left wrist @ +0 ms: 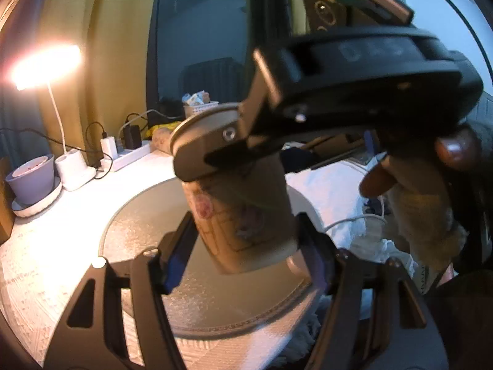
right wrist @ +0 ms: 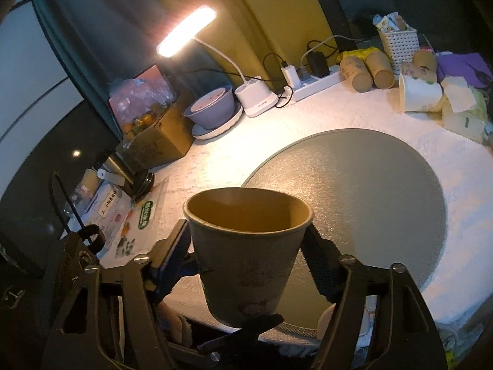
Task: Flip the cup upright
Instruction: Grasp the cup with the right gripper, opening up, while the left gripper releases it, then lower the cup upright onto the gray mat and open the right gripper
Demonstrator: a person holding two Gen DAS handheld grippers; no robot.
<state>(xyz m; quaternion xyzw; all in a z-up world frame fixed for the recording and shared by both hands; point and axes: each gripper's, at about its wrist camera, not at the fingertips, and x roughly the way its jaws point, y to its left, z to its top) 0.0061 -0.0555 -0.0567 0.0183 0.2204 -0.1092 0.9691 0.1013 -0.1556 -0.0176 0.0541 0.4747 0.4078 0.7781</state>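
Note:
A brown paper cup (left wrist: 243, 212) (right wrist: 246, 252) is held in the air above the round grey mat (left wrist: 148, 225) (right wrist: 354, 191), mouth up and slightly tilted. My left gripper (left wrist: 246, 246) is shut on the cup's lower body near its base. My right gripper (right wrist: 246, 240) is shut on the cup just under its rim; in the left wrist view it reaches in from the upper right with one finger (left wrist: 203, 154) across the cup's rim. In the right wrist view a left fingertip (right wrist: 246, 330) shows under the cup's base.
White textured cloth (right wrist: 277, 129) covers the table. At the back stand a lit desk lamp (right wrist: 188, 30), a purple bowl on a plate (right wrist: 212, 108), a power strip (right wrist: 317, 83), a white basket (right wrist: 397, 43), several lying paper cups (right wrist: 419, 92). A cardboard box (right wrist: 151, 135) sits left.

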